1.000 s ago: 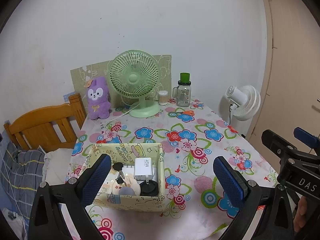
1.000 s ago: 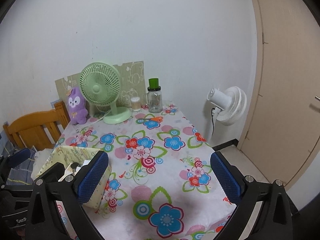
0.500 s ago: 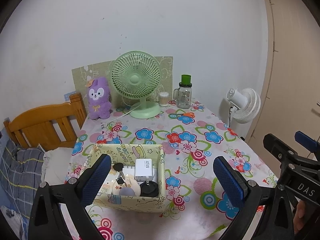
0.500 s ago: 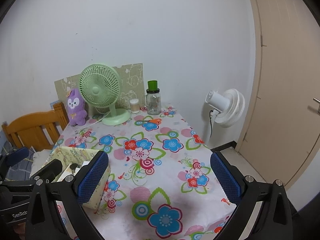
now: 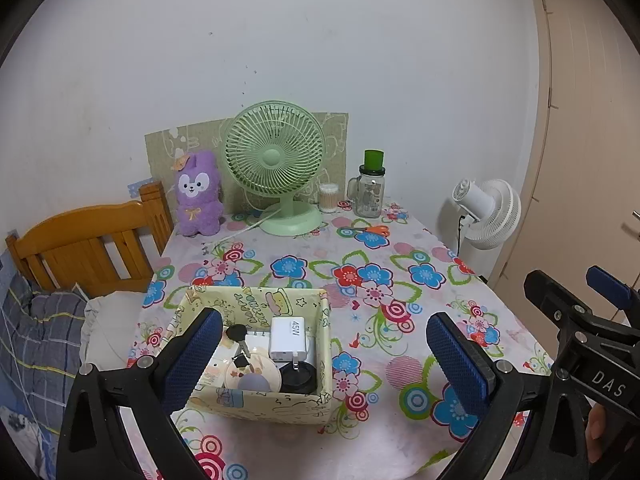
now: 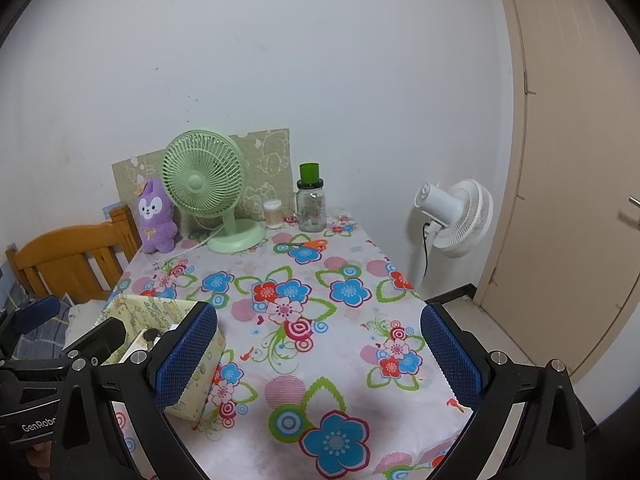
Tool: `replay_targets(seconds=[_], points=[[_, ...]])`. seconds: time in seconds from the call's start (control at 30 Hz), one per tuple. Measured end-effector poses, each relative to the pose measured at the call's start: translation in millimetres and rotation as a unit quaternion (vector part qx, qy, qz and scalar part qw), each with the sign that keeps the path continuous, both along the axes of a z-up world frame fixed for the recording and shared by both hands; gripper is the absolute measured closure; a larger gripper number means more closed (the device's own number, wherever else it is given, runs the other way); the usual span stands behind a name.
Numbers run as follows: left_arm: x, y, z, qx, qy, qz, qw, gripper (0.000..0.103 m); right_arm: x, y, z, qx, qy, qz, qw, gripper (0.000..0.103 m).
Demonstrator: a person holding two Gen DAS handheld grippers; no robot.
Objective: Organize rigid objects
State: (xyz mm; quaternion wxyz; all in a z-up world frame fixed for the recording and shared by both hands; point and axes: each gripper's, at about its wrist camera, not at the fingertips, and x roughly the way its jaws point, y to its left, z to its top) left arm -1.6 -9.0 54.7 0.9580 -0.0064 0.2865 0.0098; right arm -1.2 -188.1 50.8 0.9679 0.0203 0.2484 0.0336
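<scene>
The left gripper [image 5: 324,354] is spread wide with nothing between its blue pads, held above the near edge of the table [image 5: 400,436]. The right gripper [image 6: 320,352] is also wide open and empty, above the same near edge, to the right of the left one.

The storage box [image 5: 256,402], open-topped with a pale cartoon print, sits near the table's front left corner. Inside the box lie a white charger [image 5: 289,338] marked 45W, a key [image 5: 239,338], a round black item [image 5: 297,374] and a round cream item [image 5: 250,374], all packed close together. The box's left wall stands close to the table's left edge.

To the right of the box, the flowered tablecloth [image 6: 320,320] runs bare to the right edge. Beyond the box, the middle of the table is bare as well.

Far behind the box, along the wall, stand a purple plush toy [image 5: 199,196], a green desk fan [image 5: 276,164], a small tub of cotton swabs [image 5: 329,197] and a glass jar [image 5: 370,190] with a green top. Orange-handled scissors [image 5: 370,230] lie flat just in front of the jar.

Left of the box, off the table, is a wooden headboard [image 5: 80,248]. Past the table's right edge stands a white floor fan [image 5: 488,212], with a beige door [image 6: 568,200] beyond it.
</scene>
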Motion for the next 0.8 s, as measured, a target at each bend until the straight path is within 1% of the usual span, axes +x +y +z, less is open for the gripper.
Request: replay_targets(seconds=[0.17, 0.8], points=[[-2.6, 0.2, 1.3, 0.006, -0.005, -0.001, 1.0, 0.0, -2.1, 1.2, 0.0, -0.006, -0.003, -0.003, 1.0, 0.0], [-3.6, 2.2, 2.7, -0.007, -0.003, -0.001, 1.0, 0.0, -6.0, -2.4, 1.0, 0.002, -0.006, -0.003, 1.0, 0.0]])
